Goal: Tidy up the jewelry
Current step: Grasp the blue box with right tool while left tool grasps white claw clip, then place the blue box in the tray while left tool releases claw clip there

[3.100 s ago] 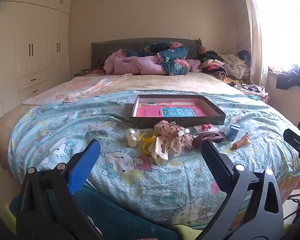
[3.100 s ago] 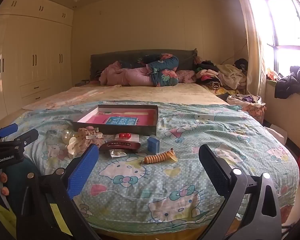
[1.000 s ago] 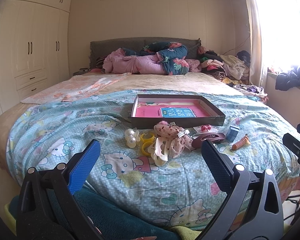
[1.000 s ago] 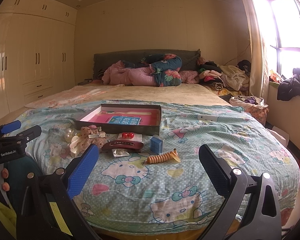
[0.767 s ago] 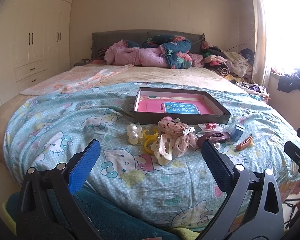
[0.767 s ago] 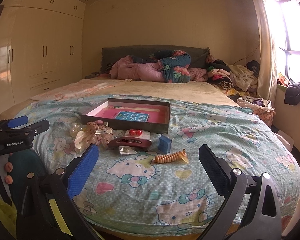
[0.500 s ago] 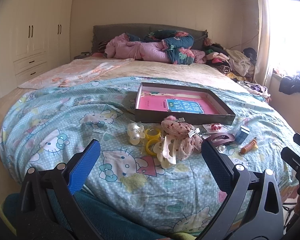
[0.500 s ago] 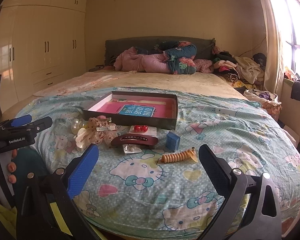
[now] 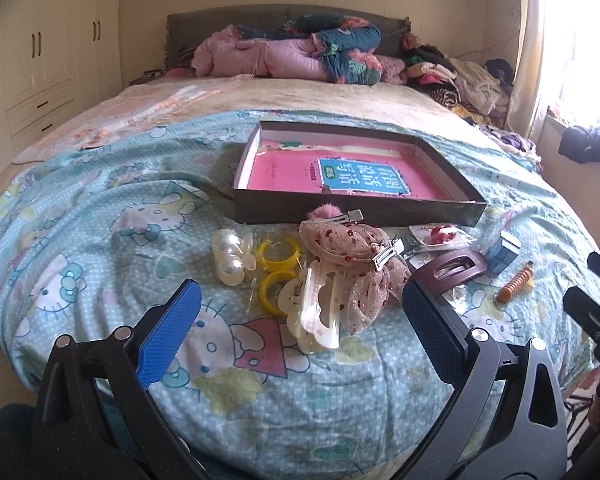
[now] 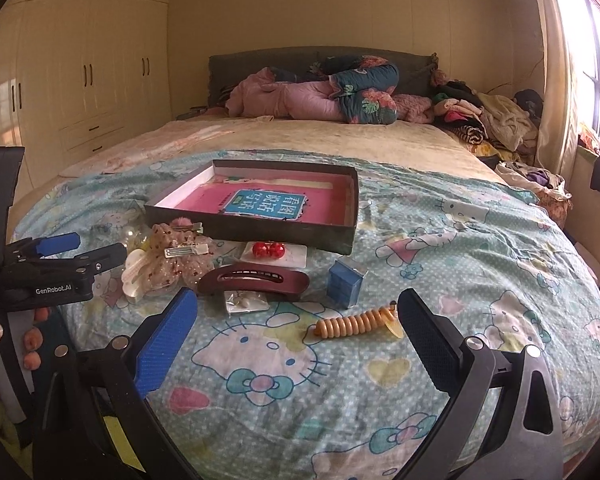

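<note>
Meanwhile, both empty grippers, left gripper (image 9: 302, 310) and right gripper (image 10: 298, 314), gape wide at lower frame; tangled hair clips (image 9: 340, 272) mid-frame risk snagging together.

One box (image 9: 356, 204) sits on the bed, holding one book (image 9: 364, 174). In front lie two yellow rings (image 9: 279, 254), one brown hair clip (image 10: 254, 282), one small blue box (image 10: 346, 282) and one orange spiral clip (image 10: 354, 325).

Bedspread (image 9: 100, 208): pale blue, white dots, cartoon cats. Tray (image 9: 356, 214): dark outside, pink inside, blue label. Hair bow (image 9: 352, 264): dusty pink, red sequins. Rings (image 9: 278, 256): yellow. Barrette (image 10: 254, 280): maroon. Spiral clip (image 10: 352, 325): orange. Small box (image 10: 345, 282): blue.
</note>
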`<state>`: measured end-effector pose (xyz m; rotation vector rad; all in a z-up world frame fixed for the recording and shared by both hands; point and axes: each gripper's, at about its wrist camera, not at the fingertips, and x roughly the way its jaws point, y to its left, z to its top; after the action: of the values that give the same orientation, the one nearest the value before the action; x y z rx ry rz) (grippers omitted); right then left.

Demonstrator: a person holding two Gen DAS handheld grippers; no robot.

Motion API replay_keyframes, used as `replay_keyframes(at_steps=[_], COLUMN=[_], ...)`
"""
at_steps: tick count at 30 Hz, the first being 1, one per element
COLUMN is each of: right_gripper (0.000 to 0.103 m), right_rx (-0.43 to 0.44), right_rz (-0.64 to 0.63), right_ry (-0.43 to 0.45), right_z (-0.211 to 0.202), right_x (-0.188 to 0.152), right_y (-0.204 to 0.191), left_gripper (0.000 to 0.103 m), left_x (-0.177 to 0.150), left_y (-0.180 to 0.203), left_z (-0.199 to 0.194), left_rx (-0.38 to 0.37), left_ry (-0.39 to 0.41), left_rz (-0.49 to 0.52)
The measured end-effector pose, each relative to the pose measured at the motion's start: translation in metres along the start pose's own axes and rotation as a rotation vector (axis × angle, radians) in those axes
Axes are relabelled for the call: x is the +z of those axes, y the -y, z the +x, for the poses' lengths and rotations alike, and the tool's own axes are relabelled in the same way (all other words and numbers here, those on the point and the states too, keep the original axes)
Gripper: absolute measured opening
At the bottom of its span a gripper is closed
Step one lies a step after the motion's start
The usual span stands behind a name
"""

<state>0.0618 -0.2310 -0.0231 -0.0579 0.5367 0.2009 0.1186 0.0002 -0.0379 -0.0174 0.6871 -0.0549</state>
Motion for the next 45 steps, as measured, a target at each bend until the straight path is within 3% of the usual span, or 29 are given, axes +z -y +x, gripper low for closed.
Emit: replay_keyframes(at_steps=[10,17,19,25,28,30,41,45], right_gripper=[0.097,0.097,0.097,0.076,0.056,0.036,0.035,0.035], right_rx=[-0.018,-0.036,-0.028,-0.018,-0.001,0.023,0.043,0.043], right_rz=[0.003,0.005,0.006,0.011,0.017,0.029,0.035,0.046], right_ry=[-0.052,-0.111,-0.130,-0.183,-0.192,-0.201,-0.158,-0.147], right_z=[0.033,0.067,0.077,0.105,0.115,0.119,0.103,0.096], right_x=[0.003,0.008,0.009,0.010,0.010,0.008,0.005,0.005], right_y=[0.025,0.041,0.045,0.053,0.054,0.056,0.057,0.059], left_gripper=[0.082,0.056,0.055,0.054,0.052,0.047,0.014,0.014], left_x=[0.000,-0.003,-0.003,-0.002,-0.001,0.000,0.003,-0.001], left_y=[-0.019,-0.024,-0.022,-0.016,-0.015,-0.014,-0.012,-0.013], left_z=[0.029,0.051,0.054,0.060,0.062,0.064,0.054,0.048], left_rx=[0.015,-0.039,-0.056,-0.085,-0.103,-0.120,-0.188,-0.204], left_ry=[-0.127,-0.230,-0.239,-0.249,-0.250,-0.249,-0.230,-0.237], left_rz=[0.021,0.022,0.031,0.033,0.026,0.020,0.011,0.016])
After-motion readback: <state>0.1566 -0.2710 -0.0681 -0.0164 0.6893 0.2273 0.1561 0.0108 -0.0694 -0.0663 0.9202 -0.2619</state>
